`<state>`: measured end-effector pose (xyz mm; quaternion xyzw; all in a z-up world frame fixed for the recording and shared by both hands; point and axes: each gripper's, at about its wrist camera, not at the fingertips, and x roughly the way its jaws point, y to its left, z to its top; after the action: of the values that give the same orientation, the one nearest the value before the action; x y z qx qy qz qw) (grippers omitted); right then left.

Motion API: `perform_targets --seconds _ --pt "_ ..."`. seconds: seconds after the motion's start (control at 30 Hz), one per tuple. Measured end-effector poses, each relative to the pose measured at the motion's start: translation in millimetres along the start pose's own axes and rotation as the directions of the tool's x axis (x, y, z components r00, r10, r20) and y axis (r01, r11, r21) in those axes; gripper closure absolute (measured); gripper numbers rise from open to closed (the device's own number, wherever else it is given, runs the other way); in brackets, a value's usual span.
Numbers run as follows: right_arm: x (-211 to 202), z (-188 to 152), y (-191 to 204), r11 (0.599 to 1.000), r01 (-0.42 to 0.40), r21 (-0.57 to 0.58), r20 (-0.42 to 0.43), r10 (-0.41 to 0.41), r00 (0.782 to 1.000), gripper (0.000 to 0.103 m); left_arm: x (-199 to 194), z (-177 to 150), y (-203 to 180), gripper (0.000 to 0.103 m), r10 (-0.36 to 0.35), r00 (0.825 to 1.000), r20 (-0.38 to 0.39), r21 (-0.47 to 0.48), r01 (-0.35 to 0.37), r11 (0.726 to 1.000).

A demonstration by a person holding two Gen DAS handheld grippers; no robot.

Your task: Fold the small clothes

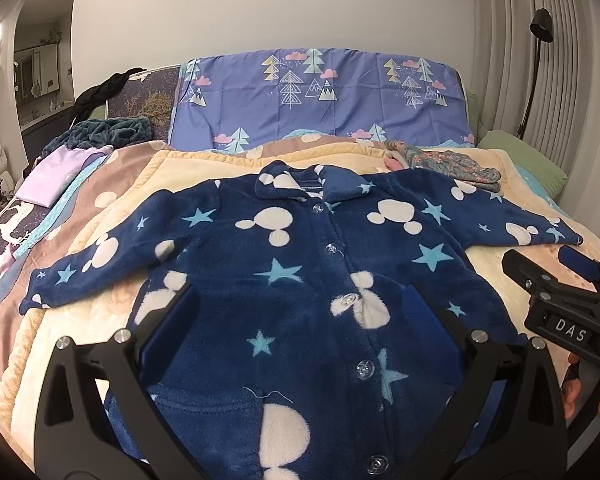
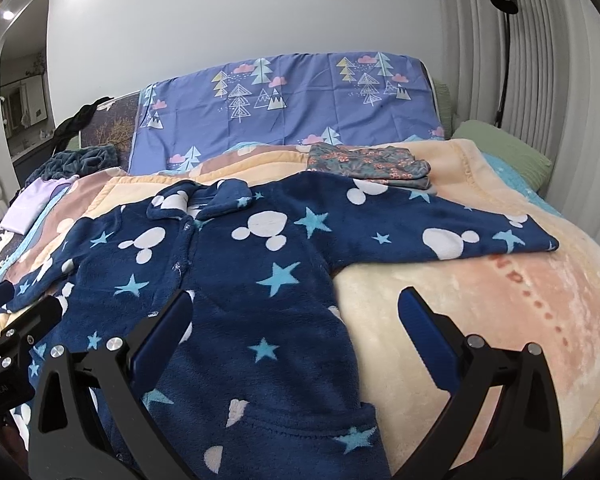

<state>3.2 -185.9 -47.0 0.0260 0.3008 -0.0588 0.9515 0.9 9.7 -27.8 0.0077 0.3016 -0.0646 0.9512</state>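
I see the navy fleece jacket point(image 1: 300, 264) spread face up on the peach blanket point(image 1: 100, 320) covering the bed, buttoned, collar toward the headboard, both sleeves out to the sides. Its hem is cut off below both views, so I can't tell how the bottom edge lies. My left gripper point(image 1: 300, 312) hovers over the jacket's lower front with its jaws spread wide and nothing between them. My right gripper point(image 2: 296, 316) is likewise wide open and empty, over the jacket's right side where fleece meets blanket; in the left view only its side shows, partly cut off at the frame edge. The right sleeve point(image 2: 460, 232) lies flat with bare blanket in front of it. The left sleeve point(image 1: 88, 276) ends near the blanket's edge. A folded floral garment point(image 2: 372, 164) sits just beyond the right shoulder, touching the sleeve's top edge. Behind it stands the blue tree-print pillow point(image 1: 320, 100).
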Motion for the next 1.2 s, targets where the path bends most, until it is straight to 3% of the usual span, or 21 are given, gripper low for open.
perform_targets --seconds 0.23,0.47,0.73,0.93,1.0,1.1,1.2 --pt "-1 1 1 1.0 -0.012 0.003 0.0 0.012 1.0 0.003 1 -2 3 0.002 -0.01 1.0 -0.011 -0.013 0.01 1.0" --pt "0 1 -1 1.0 -0.005 0.007 -0.003 0.005 1.0 0.017 1 -3 2 0.002 -0.028 1.0 -0.004 -0.01 0.028 1.0" --pt "2 1 1 1.0 -0.004 -0.003 -0.008 0.004 1.0 0.023 3 -5 9 0.003 -0.08 0.997 -0.004 -0.051 0.08 0.996" --pt "6 1 5 0.999 -0.028 -0.02 -0.031 0.027 0.999 0.042 14 -5 21 0.027 -0.143 0.989 -0.028 -0.095 0.14 0.986" --pt "8 1 7 0.999 -0.04 -0.028 -0.044 0.039 0.998 0.048 21 -6 33 0.045 -0.171 0.985 -0.04 -0.133 0.164 0.977" --pt "13 0 11 0.998 -0.047 -0.049 -0.06 0.044 0.997 0.051 31 -11 60 0.064 -0.203 0.977 -0.06 -0.221 0.185 0.958" --pt "18 -1 12 0.996 -0.053 -0.068 -0.076 0.048 0.996 0.051 41 -21 104 0.067 -0.17 0.983 -0.075 -0.33 0.136 0.934"
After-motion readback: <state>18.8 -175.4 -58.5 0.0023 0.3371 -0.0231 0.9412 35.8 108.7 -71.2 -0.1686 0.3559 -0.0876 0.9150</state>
